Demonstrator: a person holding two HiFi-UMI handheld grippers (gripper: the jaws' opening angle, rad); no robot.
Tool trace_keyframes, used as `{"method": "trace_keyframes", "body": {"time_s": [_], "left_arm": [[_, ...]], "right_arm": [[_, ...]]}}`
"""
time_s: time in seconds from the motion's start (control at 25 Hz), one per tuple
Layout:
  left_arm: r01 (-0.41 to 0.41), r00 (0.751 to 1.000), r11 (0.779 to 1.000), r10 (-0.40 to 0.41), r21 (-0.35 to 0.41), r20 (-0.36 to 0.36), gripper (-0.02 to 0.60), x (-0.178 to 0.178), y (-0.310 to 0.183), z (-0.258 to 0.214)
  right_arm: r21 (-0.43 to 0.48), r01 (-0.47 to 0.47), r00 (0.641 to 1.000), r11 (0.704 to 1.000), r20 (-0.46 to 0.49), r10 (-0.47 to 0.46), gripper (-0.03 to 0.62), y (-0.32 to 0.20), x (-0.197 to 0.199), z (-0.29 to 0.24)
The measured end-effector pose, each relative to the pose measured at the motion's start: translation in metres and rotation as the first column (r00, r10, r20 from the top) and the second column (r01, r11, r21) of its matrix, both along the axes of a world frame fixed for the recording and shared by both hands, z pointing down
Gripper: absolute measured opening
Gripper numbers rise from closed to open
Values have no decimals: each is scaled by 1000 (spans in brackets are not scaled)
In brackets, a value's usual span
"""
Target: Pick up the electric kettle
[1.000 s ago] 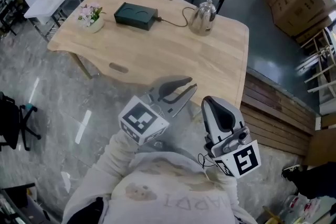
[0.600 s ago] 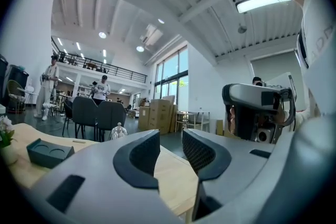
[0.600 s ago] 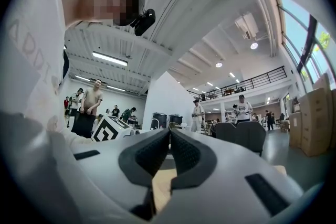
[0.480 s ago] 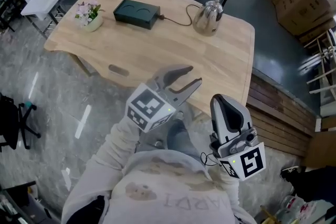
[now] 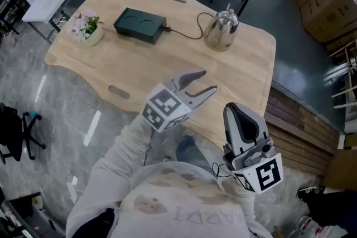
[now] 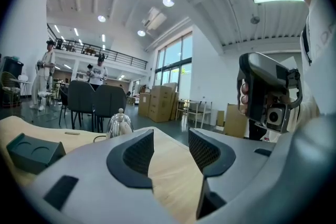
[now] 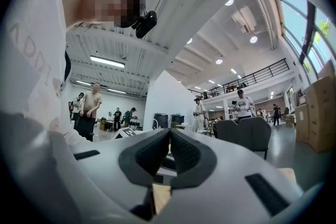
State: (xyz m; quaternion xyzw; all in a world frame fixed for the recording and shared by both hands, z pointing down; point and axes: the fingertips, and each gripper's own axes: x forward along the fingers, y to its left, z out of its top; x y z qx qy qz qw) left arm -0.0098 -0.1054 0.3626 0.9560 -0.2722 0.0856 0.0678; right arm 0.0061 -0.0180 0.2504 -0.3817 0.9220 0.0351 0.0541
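Kettle: the shiny kettle (image 5: 220,30) stands upright on the far right part of the desk (image 5: 167,67), near the far edge. In the left gripper view I see it (image 6: 119,124) small, beyond the tips and a little left of them.

Around it: a cord (image 5: 184,29) runs from the kettle's side to a dark box (image 5: 139,25) with two round hollows, and a small pot of flowers (image 5: 85,30) sits near the desk's left end.

Left tongs: my left tongs (image 5: 207,81) hover over the near edge of the desk, pointed towards the kettle. They are opening, with only bare desk showing in the gap.

Right tongs: my right tongs (image 5: 239,111) are held close to my body, off the desk, tips pressed together on nothing.

Done so far: nothing that counts; the kettle is untouched and well apart from both tongs.

Left to do: by my reckoning, cross the desk, line the spread tongs up on the handle, pinch it, then lift. The cord may drag if it is attached.
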Motion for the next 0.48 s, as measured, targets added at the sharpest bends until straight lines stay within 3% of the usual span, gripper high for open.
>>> {"method": "trace_keyframes", "body": {"time_s": [0.48], "left_arm": [[6, 998, 996, -2, -85, 57, 218, 37, -102, 51]], "right_arm": [[-60, -14, 1000, 998, 2, 14, 18, -82, 48, 17]]}}
